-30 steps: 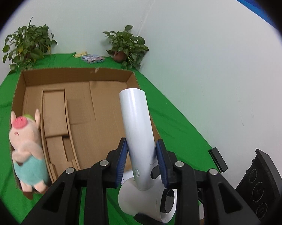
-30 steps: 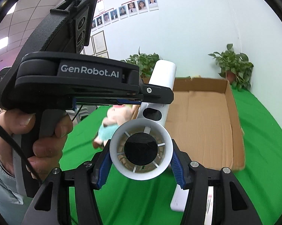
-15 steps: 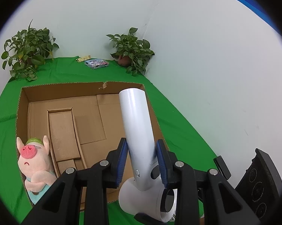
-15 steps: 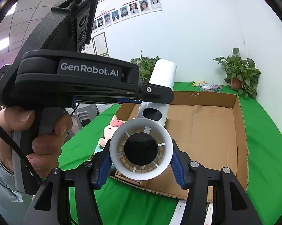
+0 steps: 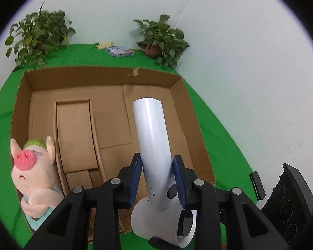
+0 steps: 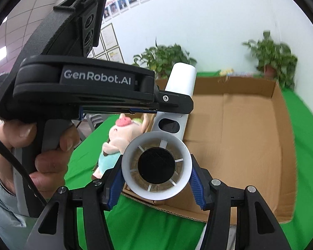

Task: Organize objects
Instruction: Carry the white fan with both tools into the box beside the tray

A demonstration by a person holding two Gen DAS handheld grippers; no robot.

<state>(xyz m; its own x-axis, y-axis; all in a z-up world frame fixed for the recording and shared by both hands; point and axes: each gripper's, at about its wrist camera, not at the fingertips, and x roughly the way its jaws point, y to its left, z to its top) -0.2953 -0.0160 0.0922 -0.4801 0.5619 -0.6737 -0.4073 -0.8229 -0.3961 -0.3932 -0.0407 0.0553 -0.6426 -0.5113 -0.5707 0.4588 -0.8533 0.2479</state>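
Observation:
A white hair dryer (image 5: 151,137) is held by both grippers above the near edge of an open cardboard box (image 5: 102,76). My left gripper (image 5: 157,167) is shut on its handle, which points out over the box floor. In the right wrist view my right gripper (image 6: 156,178) is shut on the dryer's round barrel (image 6: 156,165), whose grilled end faces the camera. A pink pig plush (image 5: 32,177) in a teal outfit lies against the box's left wall; the pig plush (image 6: 120,137) also shows behind the barrel. A hand (image 6: 42,158) grips the left gripper's handle.
The box floor holds only loose cardboard flaps (image 5: 75,133). Two potted plants (image 5: 36,35) (image 5: 160,39) and small packets (image 5: 119,51) stand at the back of the green cloth (image 5: 216,145). A white wall rises close on the right. A white object (image 6: 231,236) lies below the right gripper.
Both grippers have carried the hair dryer towards and over the box, which now fills more of both views. The pig has slid lower left. The grips are unchanged.

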